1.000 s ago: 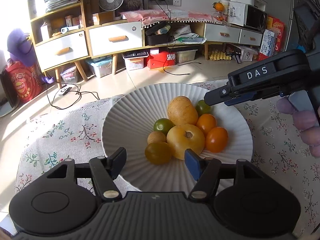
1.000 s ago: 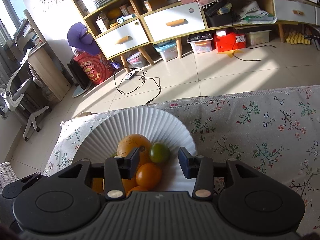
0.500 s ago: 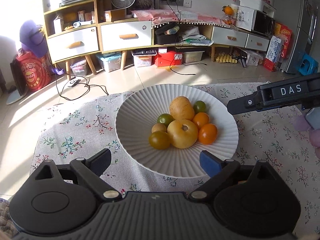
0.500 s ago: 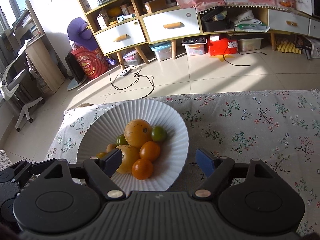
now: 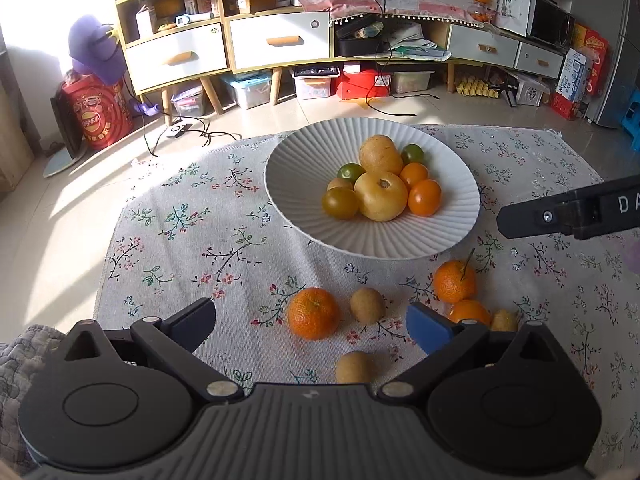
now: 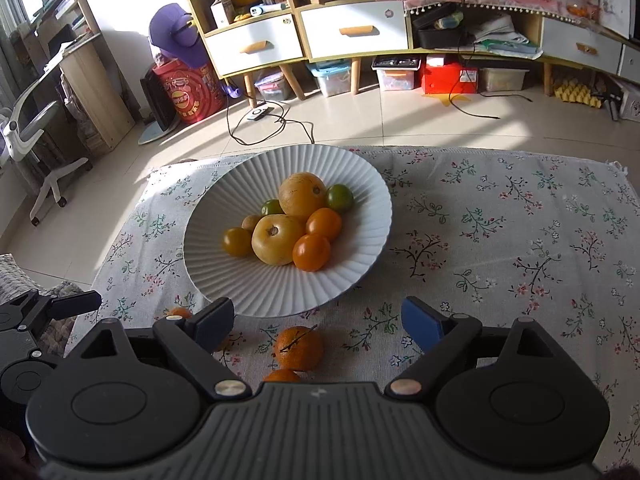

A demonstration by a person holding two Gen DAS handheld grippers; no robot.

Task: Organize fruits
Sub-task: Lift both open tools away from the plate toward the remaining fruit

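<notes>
A ribbed white plate (image 5: 372,240) sits on the floral cloth (image 5: 192,232) of the desk and holds the gathered fruit: a large pale-yellow tomato (image 5: 381,196) at the middle, a round tan fruit (image 5: 380,155) behind it, two orange tomatoes (image 5: 425,197) on its right, an olive-yellow tomato (image 5: 340,202) on its left, two green ones (image 5: 351,171) further back and a small brown fruit partly hidden between them. Loose fruit lies on the cloth nearer the cameras: a mandarin (image 5: 313,313) just beside a small brown kiwi-like fruit (image 5: 367,305), a second such fruit (image 5: 353,367) close to the left gripper's body, and to the right a stemmed mandarin (image 5: 455,281) with another orange fruit (image 5: 469,312) and a small brown one (image 5: 504,320) near it. The left gripper (image 5: 312,322) hovers over this loose group with its jaws spread wide and nothing between them. The right gripper (image 6: 318,318) also has its jaws spread and empty, the stemmed mandarin (image 6: 298,348) lying on the cloth between them and the plate (image 6: 280,292) just beyond; its black finger shows at the right edge of the left wrist view. Beyond the desk are a tiled floor, white-drawer cabinets (image 5: 280,44) and a purple hat (image 5: 94,48)
</notes>
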